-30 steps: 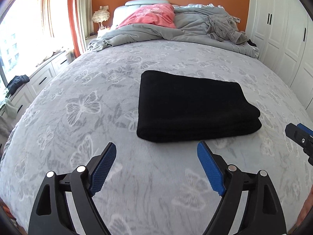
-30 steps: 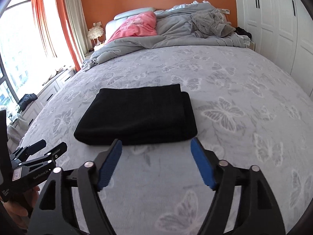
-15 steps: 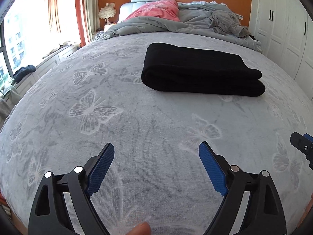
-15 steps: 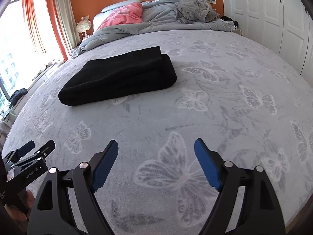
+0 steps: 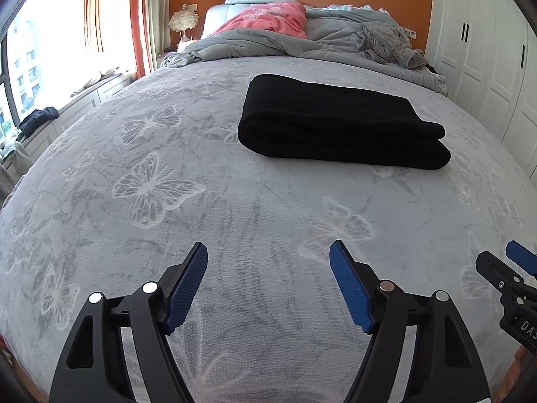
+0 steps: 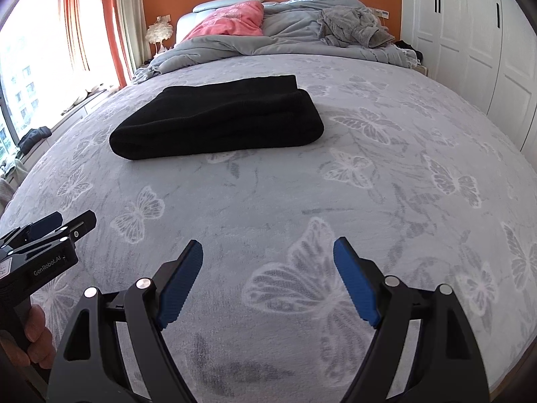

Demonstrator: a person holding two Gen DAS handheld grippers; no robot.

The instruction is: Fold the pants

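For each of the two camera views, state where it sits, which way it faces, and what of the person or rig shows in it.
Left wrist: sits on the left gripper, open, facing the bed's head across the bedspread; the right gripper shows at its right edge.
Right wrist: sits on the right gripper, open, facing likewise; the left gripper and a hand show at its left edge.
Shared: folded black pants, pink pillow.

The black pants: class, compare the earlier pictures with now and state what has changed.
Both grippers, left and right, have drawn back from the folded black pants, opening a stretch of bedspread between. Nothing gripped or released. The pants stayed folded in place; fingers stayed open.
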